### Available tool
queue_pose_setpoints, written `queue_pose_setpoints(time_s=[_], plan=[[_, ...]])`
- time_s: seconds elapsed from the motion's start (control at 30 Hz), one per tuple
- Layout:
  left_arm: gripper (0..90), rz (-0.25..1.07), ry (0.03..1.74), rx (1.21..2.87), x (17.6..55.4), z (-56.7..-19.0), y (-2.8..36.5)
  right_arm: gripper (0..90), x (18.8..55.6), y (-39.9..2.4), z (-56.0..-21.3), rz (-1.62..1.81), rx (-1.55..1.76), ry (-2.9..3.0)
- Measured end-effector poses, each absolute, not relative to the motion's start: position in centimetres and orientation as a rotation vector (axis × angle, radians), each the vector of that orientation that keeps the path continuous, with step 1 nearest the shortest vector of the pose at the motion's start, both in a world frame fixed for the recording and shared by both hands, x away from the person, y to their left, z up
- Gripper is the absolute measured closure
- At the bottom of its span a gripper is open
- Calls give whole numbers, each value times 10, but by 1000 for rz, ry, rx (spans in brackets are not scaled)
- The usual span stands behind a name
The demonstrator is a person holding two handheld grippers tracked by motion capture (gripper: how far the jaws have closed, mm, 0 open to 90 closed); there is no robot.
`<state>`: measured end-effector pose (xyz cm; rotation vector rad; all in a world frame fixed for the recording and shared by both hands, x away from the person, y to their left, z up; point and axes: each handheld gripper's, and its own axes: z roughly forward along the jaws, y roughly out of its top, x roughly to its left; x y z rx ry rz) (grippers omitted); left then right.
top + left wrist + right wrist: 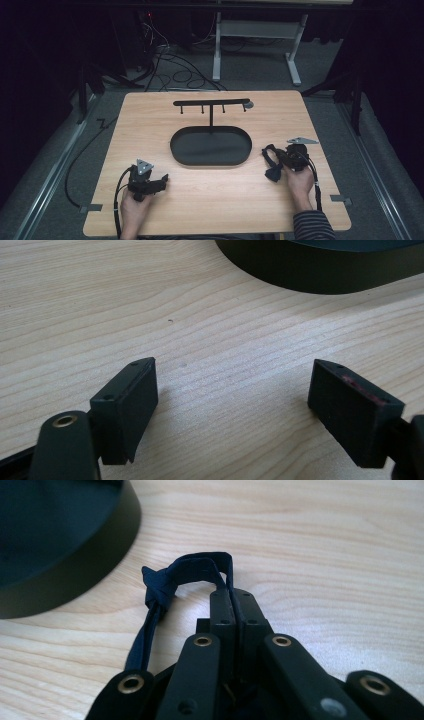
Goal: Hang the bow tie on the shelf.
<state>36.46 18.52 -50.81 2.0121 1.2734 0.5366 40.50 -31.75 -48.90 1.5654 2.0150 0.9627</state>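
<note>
The right tool (234,592) is clamped on a dark knotted strap (192,570) — its jaws pressed together with the fabric pinched between them. The strap lies on the counter (215,200) just right of the black oval tray (210,146), loop and knot off to the tool's left. The left tool (232,390) rests near the tray's front left — jaws apart, bare wood between them.

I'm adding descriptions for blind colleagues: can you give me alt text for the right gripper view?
The right gripper has its two black jaws shut on a dark blue knotted strap, which loops up from the jaws to a knot and trails back down at the left. It sits over a light wooden table, with the curved wall of a black tray at upper left.
</note>
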Motion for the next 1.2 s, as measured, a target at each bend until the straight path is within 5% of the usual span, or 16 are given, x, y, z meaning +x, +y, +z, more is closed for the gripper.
queue_pose_setpoints(time_s=[1.2], plan=[[204,536,1274,2012,365,-508,185,900,379,-286,-425,1087,1287,2026]])
